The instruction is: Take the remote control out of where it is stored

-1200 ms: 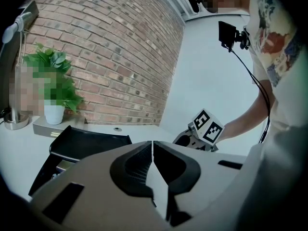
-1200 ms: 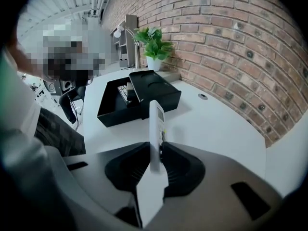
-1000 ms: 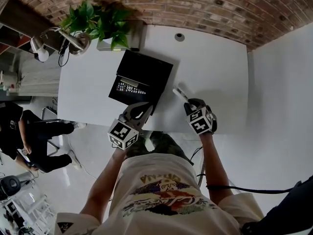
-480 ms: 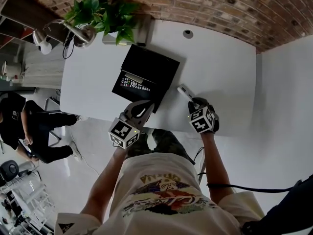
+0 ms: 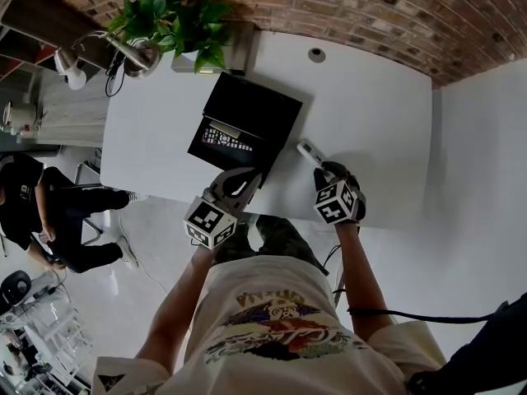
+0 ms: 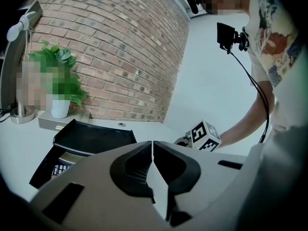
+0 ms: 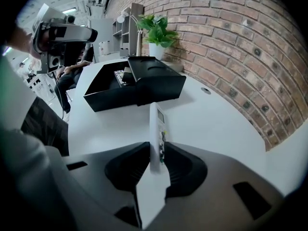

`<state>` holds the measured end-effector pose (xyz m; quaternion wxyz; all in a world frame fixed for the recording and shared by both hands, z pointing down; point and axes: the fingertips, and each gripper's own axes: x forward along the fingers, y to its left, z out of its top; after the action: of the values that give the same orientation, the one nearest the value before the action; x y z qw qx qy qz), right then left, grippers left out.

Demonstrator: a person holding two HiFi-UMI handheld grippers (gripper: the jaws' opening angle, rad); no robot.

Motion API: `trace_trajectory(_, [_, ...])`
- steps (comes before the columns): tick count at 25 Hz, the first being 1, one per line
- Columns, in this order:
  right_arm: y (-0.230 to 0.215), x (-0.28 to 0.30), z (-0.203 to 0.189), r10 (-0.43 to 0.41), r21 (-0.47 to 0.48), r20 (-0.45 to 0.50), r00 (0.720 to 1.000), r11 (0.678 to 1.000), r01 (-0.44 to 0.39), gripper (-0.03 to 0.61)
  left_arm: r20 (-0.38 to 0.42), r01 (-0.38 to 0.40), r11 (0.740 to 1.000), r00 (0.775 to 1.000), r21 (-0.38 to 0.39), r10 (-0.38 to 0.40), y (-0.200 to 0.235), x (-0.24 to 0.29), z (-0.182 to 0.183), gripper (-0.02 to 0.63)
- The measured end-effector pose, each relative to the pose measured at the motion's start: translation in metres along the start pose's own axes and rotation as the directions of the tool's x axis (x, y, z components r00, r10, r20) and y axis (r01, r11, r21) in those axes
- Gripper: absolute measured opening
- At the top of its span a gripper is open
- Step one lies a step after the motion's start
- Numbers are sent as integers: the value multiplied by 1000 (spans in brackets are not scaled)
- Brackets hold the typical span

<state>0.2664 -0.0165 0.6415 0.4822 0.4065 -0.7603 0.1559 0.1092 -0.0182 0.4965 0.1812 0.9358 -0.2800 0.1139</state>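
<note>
The white table [image 5: 370,105] has plenty of bare space to the right of the black box [image 5: 255,113], which sits open with its lid tipped back toward the brick wall. The left gripper [image 6: 152,155] hovers at the box's near edge with its 2 jaws pressed together on nothing, so I'd say it's just parked.

The right gripper [image 7: 157,160] has the white remote [image 7: 156,129]. It's pinched on edge between the pads near its back end, with most of its length sticking out ahead over the table, just beside the box's right side and clear of it. I can't tell if the far tip is touching the tabletop. A 2nd, dark remote [image 5: 221,142] is lying in the box tray.

The remote looks to be out of storage, so my read is the step in hand is setting it down. The grip is narrow and far back, so the long end could swing — I'd keep the squeeze steady. Then roll the wrist so the button face comes up, and lower until the body lies flat on bare table. Only then let the jaws spread, and back straight out so the pads don't drag it toward the box.
</note>
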Motion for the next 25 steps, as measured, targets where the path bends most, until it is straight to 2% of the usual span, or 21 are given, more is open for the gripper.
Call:
trace_trajectory(16, [8,-19,13,-18,24,63,998,1000,16,86,7,16,1000,1000,7,-16,-8,-6,-3,-3])
trace_trajectory(25, [14,-33,22,27,20,98,995,999,-29,84,30,28,999,999,21,-29,-13,-12,3,-3])
